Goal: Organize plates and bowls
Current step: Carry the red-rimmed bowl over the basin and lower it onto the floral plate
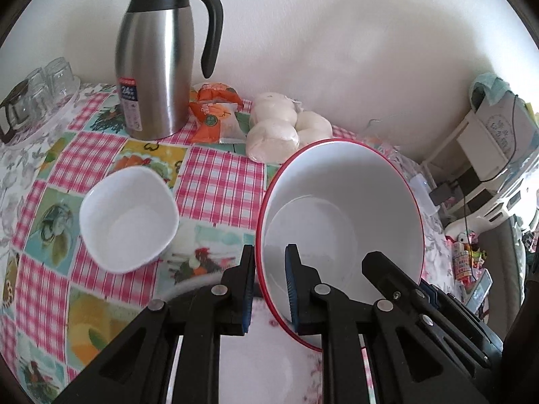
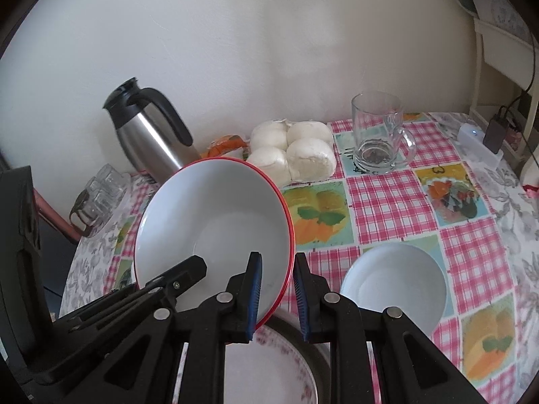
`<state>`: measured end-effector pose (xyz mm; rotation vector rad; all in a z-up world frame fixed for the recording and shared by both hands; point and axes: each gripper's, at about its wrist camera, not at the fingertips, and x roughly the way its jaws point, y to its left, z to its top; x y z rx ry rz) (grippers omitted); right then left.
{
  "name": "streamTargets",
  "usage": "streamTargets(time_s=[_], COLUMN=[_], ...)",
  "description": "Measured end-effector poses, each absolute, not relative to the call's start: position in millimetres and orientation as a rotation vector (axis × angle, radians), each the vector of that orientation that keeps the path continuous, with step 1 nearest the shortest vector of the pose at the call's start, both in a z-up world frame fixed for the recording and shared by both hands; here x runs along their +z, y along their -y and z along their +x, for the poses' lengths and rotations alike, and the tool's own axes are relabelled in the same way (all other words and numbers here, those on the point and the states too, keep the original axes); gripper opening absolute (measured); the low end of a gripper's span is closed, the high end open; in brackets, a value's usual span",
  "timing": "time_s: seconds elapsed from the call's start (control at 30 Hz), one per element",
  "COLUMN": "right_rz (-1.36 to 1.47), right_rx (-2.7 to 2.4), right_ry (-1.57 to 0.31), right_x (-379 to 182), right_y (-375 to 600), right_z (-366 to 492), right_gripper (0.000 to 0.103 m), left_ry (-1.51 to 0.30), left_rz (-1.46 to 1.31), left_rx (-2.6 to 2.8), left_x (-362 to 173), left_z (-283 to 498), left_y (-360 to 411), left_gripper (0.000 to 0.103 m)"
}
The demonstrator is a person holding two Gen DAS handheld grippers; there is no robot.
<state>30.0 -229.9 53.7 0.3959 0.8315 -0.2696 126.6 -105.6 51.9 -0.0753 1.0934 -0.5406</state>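
The steel jug point(image 1: 151, 67) bears a label too blurred to read.

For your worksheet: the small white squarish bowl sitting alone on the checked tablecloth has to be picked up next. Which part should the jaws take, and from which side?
Grip the small white bowl by its thin rim wall, one jaw inside and one outside, coming down from above. It sits upright and open-mouthed on the tablecloth, and its body is probably too wide to span. The near edge looks clear of the steel jug.

- A steel thermal carafe point(image 1: 153, 74) with a black handle stands upright by the wall.
- Bagged white steamed buns point(image 2: 293, 155) lie beside orange snack packets point(image 1: 215, 114).
- An empty glass mug point(image 2: 379, 133) stands near the buns.
- Small upturned glasses point(image 1: 43, 91) sit on a clear tray.
- A pink-checked fruit-print cloth point(image 2: 387, 198) covers the worktop.
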Motion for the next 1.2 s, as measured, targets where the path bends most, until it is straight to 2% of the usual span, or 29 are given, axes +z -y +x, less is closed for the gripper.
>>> streamTargets(time_s=[0.53,1.2], right_rz=[0.387,0.401], right_rx=[-0.250,-0.225], right_ry=[-0.869,-1.040], right_x=[49.9,0.2], right_y=[196.8,181.0], right_z=[-21.5,-18.3], right_gripper=[0.022,0.022], left_ry=[-1.105,-1.320], left_rz=[-0.040,-0.061], left_rx=[-0.524,-0.442], left_x=[52.0,-10.1], left_z=[75.2,67.1], left_y=[77.5,55.1], left_gripper=[0.017,0.016])
